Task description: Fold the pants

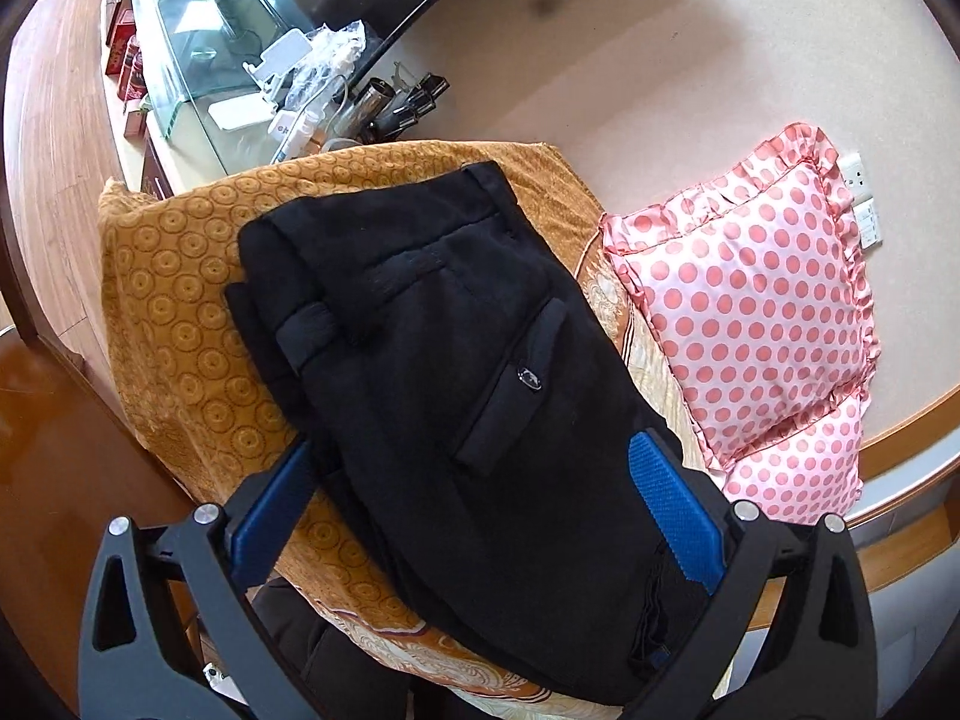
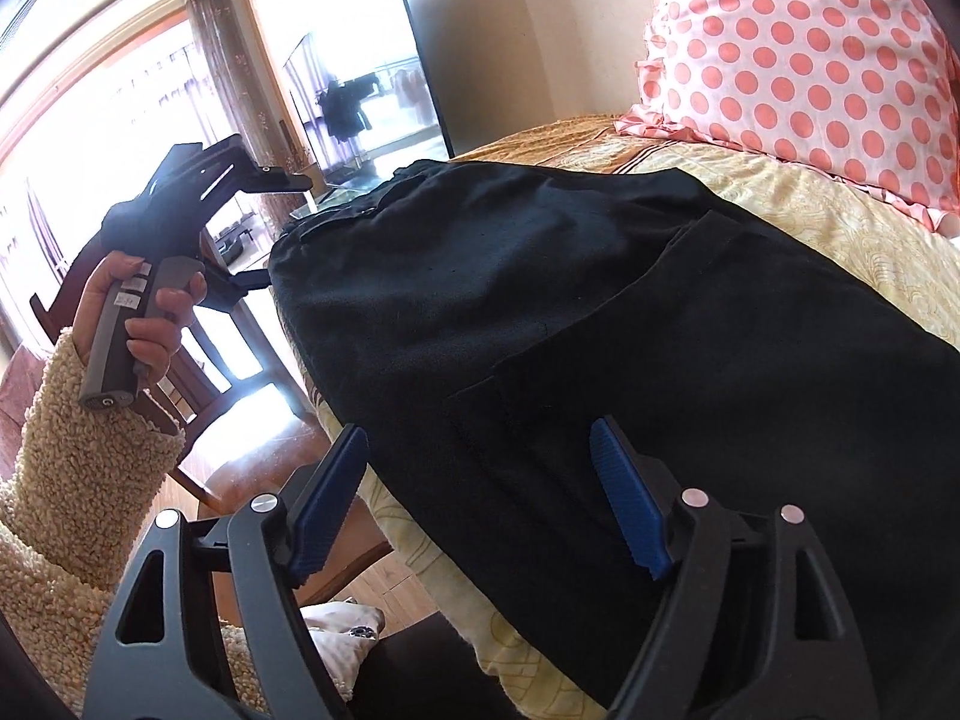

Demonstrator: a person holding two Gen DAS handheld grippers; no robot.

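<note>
Black pants (image 1: 456, 372) lie folded on the yellow patterned bedspread (image 1: 180, 312), waistband and a back pocket facing up. My left gripper (image 1: 474, 468) hovers over their near end, blue pads wide apart and empty. In the right wrist view the pants (image 2: 600, 312) fill the middle. My right gripper (image 2: 480, 456) is open above their near edge, holding nothing. The left gripper (image 2: 198, 222) shows there too, held in a hand with a fleece sleeve, off the bed's left side.
A pink polka-dot pillow (image 1: 756, 300) lies right of the pants, also in the right wrist view (image 2: 798, 48). A TV (image 2: 366, 78) and a glass-topped stand with clutter (image 1: 252, 72) sit beyond the bed. A wooden chair (image 2: 228, 360) stands at the bedside.
</note>
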